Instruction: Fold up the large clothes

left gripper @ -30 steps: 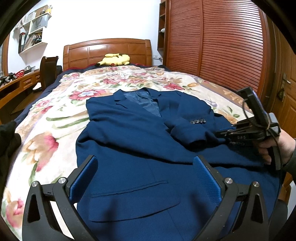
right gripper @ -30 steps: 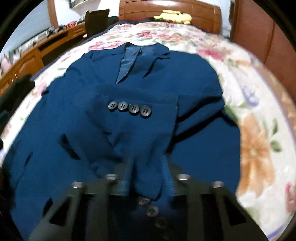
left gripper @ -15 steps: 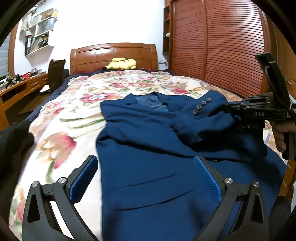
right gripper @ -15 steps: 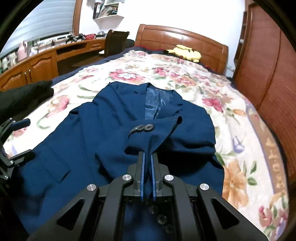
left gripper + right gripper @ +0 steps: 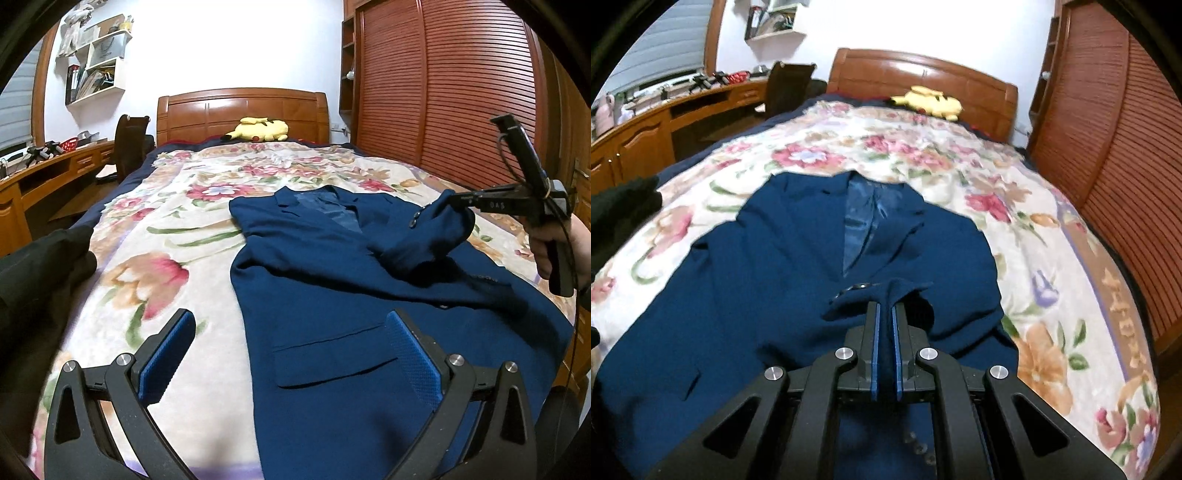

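The right gripper (image 5: 884, 314) has its fingers pinched together and raised; the left gripper (image 5: 291, 339) spreads wide.

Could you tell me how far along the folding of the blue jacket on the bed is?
Early stage. Done: the dark blue suit jacket lies spread face-up on the floral bedspread. In hand: the right gripper is shut on the buttoned sleeve cuff and holds it lifted above the jacket's chest. Left: the left gripper is open and empty; the body shows no fold yet.
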A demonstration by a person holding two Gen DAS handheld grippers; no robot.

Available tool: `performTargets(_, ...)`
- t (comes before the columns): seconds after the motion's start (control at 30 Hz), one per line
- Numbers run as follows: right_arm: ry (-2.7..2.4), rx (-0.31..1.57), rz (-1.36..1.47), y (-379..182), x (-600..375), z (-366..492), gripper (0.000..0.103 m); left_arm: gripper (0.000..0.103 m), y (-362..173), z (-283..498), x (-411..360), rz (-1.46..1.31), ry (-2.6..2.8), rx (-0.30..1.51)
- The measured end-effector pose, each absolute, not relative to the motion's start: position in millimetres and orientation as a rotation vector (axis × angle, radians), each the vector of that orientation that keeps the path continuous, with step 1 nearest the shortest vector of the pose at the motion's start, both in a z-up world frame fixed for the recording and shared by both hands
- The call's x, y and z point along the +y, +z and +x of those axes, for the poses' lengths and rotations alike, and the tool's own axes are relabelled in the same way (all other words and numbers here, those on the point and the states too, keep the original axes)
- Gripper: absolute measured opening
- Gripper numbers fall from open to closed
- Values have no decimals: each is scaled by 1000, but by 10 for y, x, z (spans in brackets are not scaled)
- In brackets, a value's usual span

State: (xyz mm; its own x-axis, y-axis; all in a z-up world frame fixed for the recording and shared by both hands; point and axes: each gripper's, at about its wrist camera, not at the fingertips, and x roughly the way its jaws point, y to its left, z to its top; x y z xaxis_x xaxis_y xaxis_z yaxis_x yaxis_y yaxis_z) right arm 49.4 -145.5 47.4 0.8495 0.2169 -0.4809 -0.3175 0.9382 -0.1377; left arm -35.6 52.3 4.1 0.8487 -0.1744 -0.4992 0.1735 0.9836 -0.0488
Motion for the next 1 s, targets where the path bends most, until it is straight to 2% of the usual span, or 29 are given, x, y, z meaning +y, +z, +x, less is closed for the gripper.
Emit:
performTargets(0.3, 502, 382, -244, 688, -991, -107, 5, 103, 49, -344, 565, -15, -183, 516)
performTargets(0.53, 633, 449, -270, 658, -586, -512, 5, 103, 57, -356, 613, -25, -173, 514)
performTargets(0.67, 658, 459, -251, 747, -631, -600, 23, 103, 49, -377, 649, -28, -169, 514)
performTargets(0.7, 667, 458, -245, 778, -671, -623, 24, 103, 54, -385, 661, -32, -168, 511)
performTargets(1.0, 566, 420, -241, 767, -983, -692, 25, 103, 47, -403, 596, -28, -192, 513)
